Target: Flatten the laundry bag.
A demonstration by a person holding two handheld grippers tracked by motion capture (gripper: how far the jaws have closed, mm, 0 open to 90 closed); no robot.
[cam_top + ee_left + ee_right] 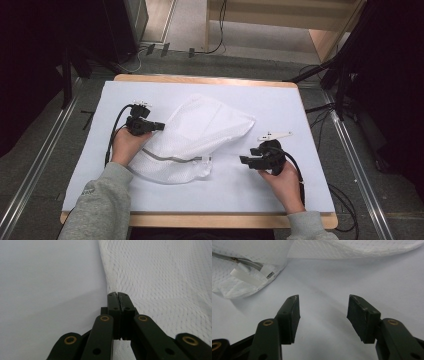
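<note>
A white mesh bag (200, 135) lies crumpled in the middle of the white-covered table (280, 190). A grey zipper (175, 159) runs along its near edge. My left gripper (159, 126) sits at the bag's left edge. In the left gripper view its jaws (117, 293) are shut on the rim of the mesh bag (162, 277). My right gripper (243, 160) hovers to the right of the bag's near corner and stands open (323, 307) with nothing between its fingers. Ahead of it, the zipper end (237, 261) and a white tab (244, 275) show on the bag (349, 247).
The table's wooden edge (210, 220) runs along the front. Bare white cover lies to the right of the bag and in front of it. Black stands (345, 75) and cables (345, 205) are on the floor beside the table, and a wooden frame (325, 40) stands behind it.
</note>
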